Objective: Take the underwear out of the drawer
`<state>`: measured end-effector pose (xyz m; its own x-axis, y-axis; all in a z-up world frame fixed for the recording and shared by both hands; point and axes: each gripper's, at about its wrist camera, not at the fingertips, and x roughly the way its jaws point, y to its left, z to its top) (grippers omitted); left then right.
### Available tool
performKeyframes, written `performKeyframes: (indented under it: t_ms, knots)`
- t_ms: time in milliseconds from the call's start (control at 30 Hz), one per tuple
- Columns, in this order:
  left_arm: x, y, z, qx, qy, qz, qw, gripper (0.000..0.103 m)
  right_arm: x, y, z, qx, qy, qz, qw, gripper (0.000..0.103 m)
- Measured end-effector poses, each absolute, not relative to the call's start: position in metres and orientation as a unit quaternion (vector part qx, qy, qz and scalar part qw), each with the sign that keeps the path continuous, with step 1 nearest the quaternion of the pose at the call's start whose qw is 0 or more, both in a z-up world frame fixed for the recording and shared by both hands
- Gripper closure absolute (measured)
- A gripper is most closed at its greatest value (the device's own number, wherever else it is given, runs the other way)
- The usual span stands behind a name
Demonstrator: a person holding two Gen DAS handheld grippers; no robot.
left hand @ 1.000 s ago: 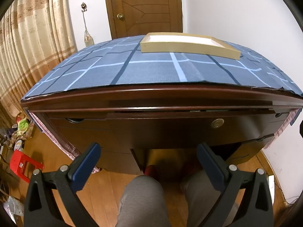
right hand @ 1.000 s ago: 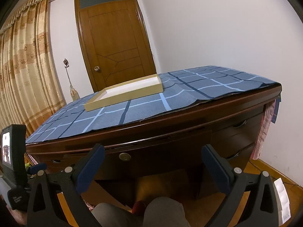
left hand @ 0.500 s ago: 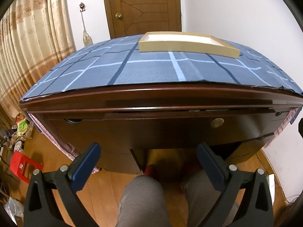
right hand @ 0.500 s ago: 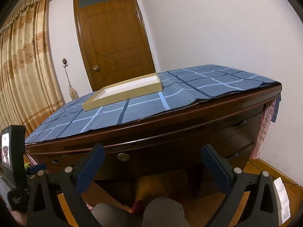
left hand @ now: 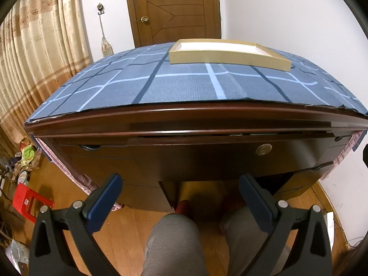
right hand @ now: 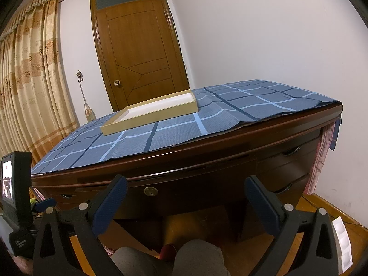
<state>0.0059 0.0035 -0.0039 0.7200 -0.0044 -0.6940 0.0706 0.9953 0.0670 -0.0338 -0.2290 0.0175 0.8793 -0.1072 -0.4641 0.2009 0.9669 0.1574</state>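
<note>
A dark wooden desk's centre drawer (left hand: pixel 207 156) with a round brass lock (left hand: pixel 264 149) is shut or nearly shut; it also shows in the right wrist view (right hand: pixel 191 191). No underwear is in view. My left gripper (left hand: pixel 180 191) is open and empty, held in front of and below the drawer. My right gripper (right hand: pixel 185 195) is open and empty, also just short of the drawer front. A shallow wooden tray (left hand: pixel 227 54) with a white bottom lies on the blue checked cloth (left hand: pixel 184 82) on the desk top, and shows in the right wrist view (right hand: pixel 151 112).
My grey-trousered knees (left hand: pixel 174 241) sit under the grippers at the kneehole. Side drawers (right hand: pixel 289 165) flank the desk. A red stool (left hand: pixel 27 202) and clutter are on the floor to the left. A wooden door (right hand: pixel 135 53), curtains (left hand: pixel 39 46) and white walls stand behind.
Both grippers have stayed open; the views have shifted only slightly, with the desk a little nearer in the frame.
</note>
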Motion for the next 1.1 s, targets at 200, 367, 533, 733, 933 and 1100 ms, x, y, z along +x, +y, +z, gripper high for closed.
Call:
performKeyframes:
  t_ms: [200, 367, 533, 733, 933, 1100]
  knots:
    - [0.005, 0.008, -0.004, 0.044, 0.376, -0.019, 0.926, 0.0, -0.034, -0.228, 0.018, 0.101, 0.233, -0.08, 0.964, 0.001]
    - [0.004, 0.009, -0.006, 0.048, 0.377, -0.015, 0.925, 0.0, -0.034, -0.228, 0.018, 0.101, 0.233, -0.08, 0.964, 0.001]
    - [0.004, 0.008, -0.006, 0.048, 0.378, -0.015, 0.925, 0.0, -0.035, -0.228, 0.018, 0.102, 0.233, -0.08, 0.964, 0.001]
    - [0.004, 0.008, -0.008, 0.048, 0.38, -0.015, 0.923, 0.0, -0.034, -0.227, 0.016, 0.102, 0.236, -0.08, 0.963, 0.001]
    - [0.008, 0.008, -0.011, 0.049, 0.385, -0.014, 0.921, 0.0, -0.032, -0.23, 0.014, 0.106, 0.241, -0.082, 0.961, 0.001]
    - [0.013, 0.006, -0.015, 0.049, 0.391, -0.015, 0.919, 0.0, -0.029, -0.233, 0.011, 0.11, 0.245, -0.084, 0.959, 0.001]
